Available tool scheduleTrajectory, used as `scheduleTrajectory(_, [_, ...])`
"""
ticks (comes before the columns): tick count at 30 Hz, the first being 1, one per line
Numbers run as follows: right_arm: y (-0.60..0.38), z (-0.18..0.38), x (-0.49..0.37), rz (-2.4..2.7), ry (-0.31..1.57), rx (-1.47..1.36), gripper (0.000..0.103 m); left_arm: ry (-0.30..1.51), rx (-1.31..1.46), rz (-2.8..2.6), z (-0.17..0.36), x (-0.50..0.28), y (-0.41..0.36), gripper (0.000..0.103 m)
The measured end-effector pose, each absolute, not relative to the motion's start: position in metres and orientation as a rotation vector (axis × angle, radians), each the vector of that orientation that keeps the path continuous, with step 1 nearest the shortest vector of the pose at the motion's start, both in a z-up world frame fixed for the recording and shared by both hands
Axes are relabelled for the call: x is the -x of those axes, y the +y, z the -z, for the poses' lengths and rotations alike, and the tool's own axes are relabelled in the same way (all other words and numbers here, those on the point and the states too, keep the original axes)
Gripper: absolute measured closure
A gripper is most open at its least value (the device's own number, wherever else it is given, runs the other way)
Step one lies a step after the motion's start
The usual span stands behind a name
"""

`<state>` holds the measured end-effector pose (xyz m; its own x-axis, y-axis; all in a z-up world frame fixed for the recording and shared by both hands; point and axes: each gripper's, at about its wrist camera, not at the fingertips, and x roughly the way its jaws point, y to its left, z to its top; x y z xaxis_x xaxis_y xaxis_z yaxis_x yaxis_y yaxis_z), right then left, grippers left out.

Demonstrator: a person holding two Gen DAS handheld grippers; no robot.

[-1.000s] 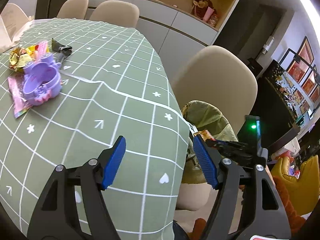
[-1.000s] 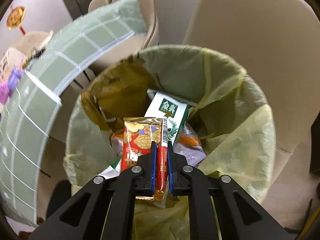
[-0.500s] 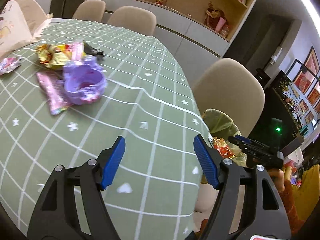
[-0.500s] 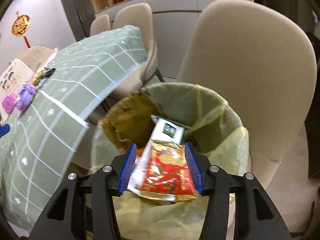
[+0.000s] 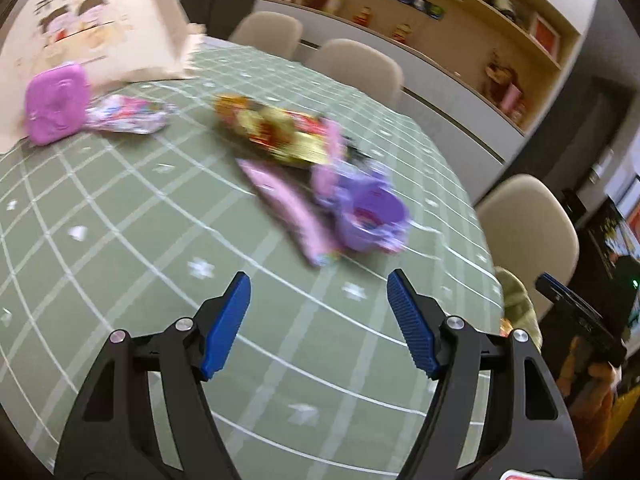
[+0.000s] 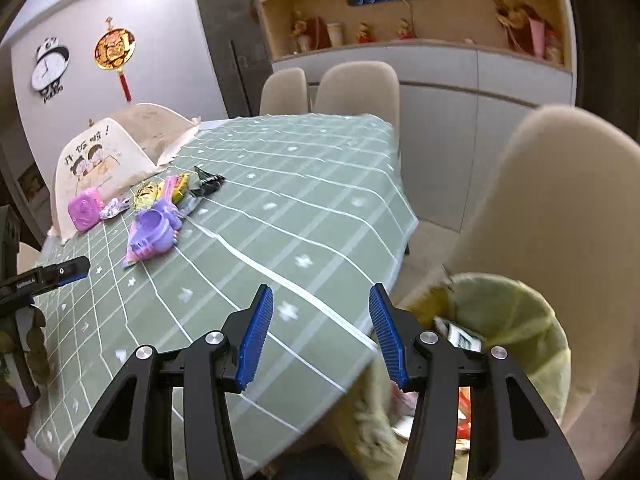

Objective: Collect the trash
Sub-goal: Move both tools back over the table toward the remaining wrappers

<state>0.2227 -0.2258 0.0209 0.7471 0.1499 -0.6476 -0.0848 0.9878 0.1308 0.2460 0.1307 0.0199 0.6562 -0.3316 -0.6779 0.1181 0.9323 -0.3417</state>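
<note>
Wrappers lie on the green checked tablecloth: a gold and red wrapper, a long pink wrapper, a pink foil wrapper and a black wrapper. A purple toy cup sits among them. My left gripper is open and empty over the table, short of the pile. My right gripper is open and empty at the table's edge, left of the bin with a yellow-green bag, which holds trash.
A pink square box leans on a cream cover with a cartoon print at the table's far left. Beige chairs stand around the table. A cabinet and shelves run along the back wall.
My right gripper opened and dropped the red and gold wrapper into the bin, then lifted and swung towards the table. My left gripper swung left, bringing the wrapper pile ahead of it.
</note>
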Motion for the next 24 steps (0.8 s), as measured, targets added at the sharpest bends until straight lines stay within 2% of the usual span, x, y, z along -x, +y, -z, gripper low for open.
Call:
scheduleTrajectory(8, [-0.170, -0.014, -0.252, -0.217, 0.741, -0.078, 0.055, 0.723, 0.371, 0.015, -0.024, -0.293, 0.224, 0.036])
scheduleTrajectory(13, [-0.148, -0.006, -0.273, -0.266, 0.774, -0.091, 0.055, 0.786, 0.593, -0.099, -0.007, -0.340, 0.287, 0.036])
scheduleTrajectory(16, [-0.137, -0.003, -0.283, -0.273, 0.780, -0.089, 0.055, 0.789, 0.662, -0.134, -0.003, -0.363, 0.300, 0.036])
scheduleTrajectory(21, [-0.117, -0.005, -0.290, -0.271, 0.776, -0.037, 0.055, 0.782, 0.626, -0.229, -0.008, -0.396, 0.295, 0.036])
scheduleTrajectory(22, [-0.115, -0.005, -0.291, -0.267, 0.774, -0.022, 0.055, 0.783, 0.608, -0.230, -0.006, -0.399, 0.294, 0.049])
scheduleTrajectory(24, [-0.111, -0.007, -0.292, -0.265, 0.768, 0.000, 0.055, 0.803, 0.556, -0.229, -0.005, -0.403, 0.287, 0.065])
